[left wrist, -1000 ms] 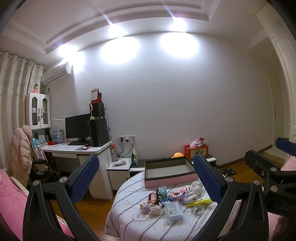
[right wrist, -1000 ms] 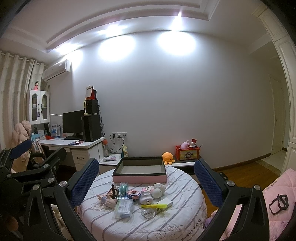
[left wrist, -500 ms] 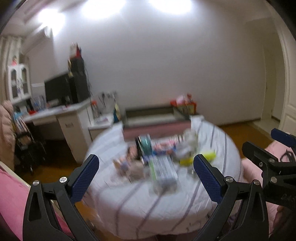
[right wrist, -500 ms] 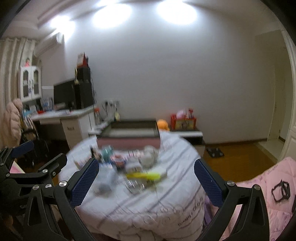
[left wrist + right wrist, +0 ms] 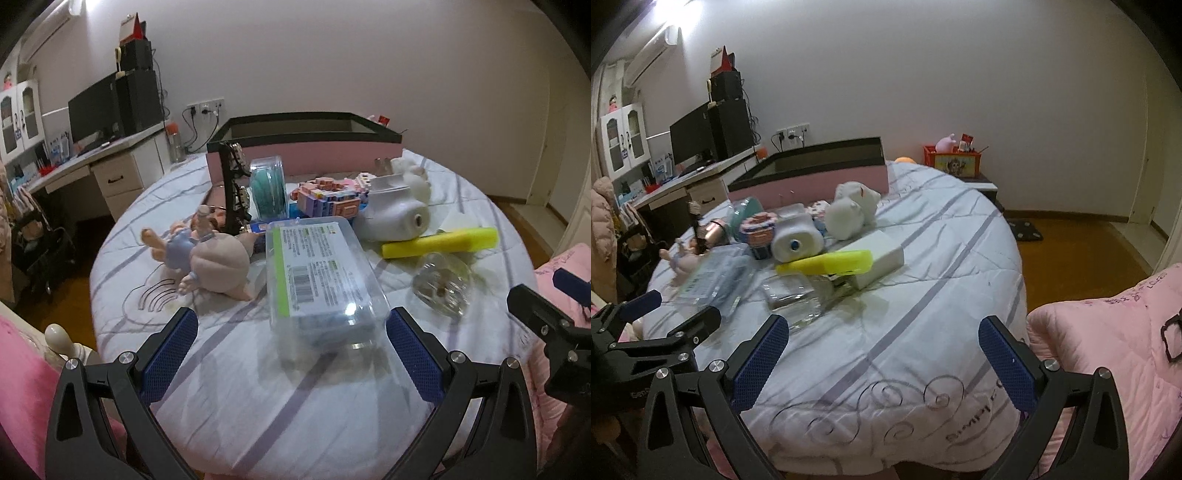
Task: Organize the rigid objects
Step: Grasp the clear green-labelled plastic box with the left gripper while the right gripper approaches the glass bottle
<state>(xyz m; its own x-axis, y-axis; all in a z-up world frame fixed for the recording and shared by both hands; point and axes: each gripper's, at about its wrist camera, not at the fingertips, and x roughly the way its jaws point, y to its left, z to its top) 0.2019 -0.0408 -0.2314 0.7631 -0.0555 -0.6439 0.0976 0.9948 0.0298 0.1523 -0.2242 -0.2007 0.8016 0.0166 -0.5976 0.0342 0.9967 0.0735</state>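
Note:
A round table with a striped cloth (image 5: 295, 406) carries a pile of objects. A clear plastic case with a green label (image 5: 317, 273) lies right ahead of my open, empty left gripper (image 5: 291, 343). Around it are a baby doll (image 5: 207, 254), a teal reel (image 5: 267, 188), a pink brick model (image 5: 328, 195), a white toy camera (image 5: 395, 216), a yellow bar (image 5: 439, 243) and a clear glass piece (image 5: 441, 288). A pink box with a black rim (image 5: 303, 147) stands behind. My right gripper (image 5: 882, 354) is open and empty over the table's near edge, right of the pile.
A white box (image 5: 875, 260) lies under the yellow bar (image 5: 825, 262), with a white plush toy (image 5: 853, 210) behind. A desk with monitor (image 5: 96, 110) stands left. Pink bedding (image 5: 1108, 332) lies on the right. A red crate (image 5: 956, 160) sits by the far wall.
Both grippers have dropped and moved in towards the table; the objects now loom much larger and nearer. Both stayed open.

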